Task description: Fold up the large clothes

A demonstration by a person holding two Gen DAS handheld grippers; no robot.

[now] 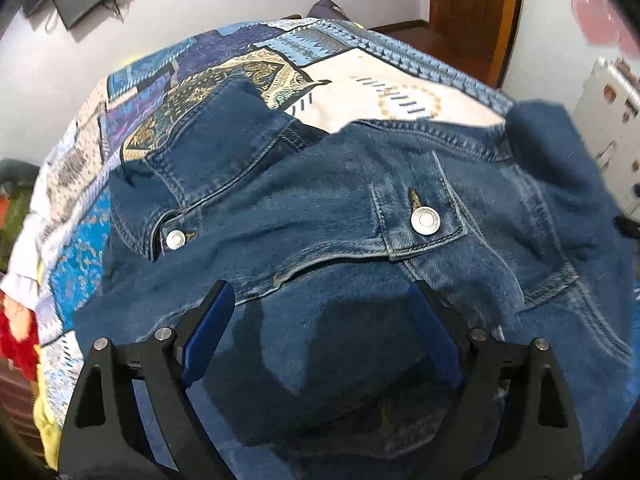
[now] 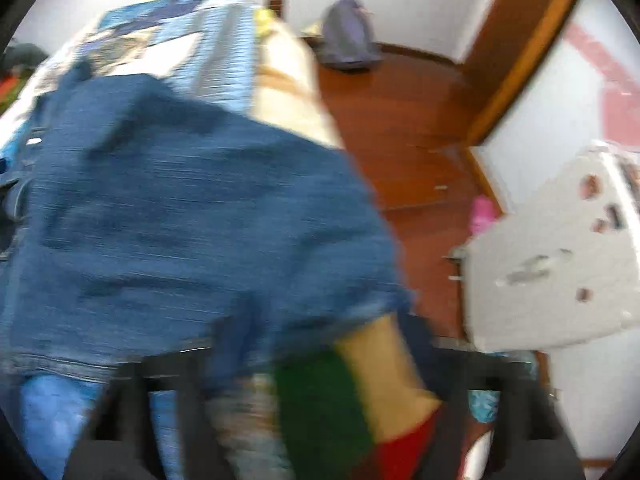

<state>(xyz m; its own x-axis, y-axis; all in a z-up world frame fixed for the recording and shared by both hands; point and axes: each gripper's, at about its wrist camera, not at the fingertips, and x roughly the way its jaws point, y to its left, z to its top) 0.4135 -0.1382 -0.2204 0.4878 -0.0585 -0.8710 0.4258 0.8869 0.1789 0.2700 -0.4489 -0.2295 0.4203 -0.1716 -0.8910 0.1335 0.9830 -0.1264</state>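
The dark blue denim jacket (image 1: 360, 208) lies on the patchwork-quilted bed (image 1: 132, 92), directly beneath and ahead of the left tongs (image 1: 324, 320), spread apart. Right tongs (image 2: 320, 364) too blurred to judge.

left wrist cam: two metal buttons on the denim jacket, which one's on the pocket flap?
The larger-looking button, right of centre, sits on the stitched pocket flap. The other button is at left, on a cuff-like band.
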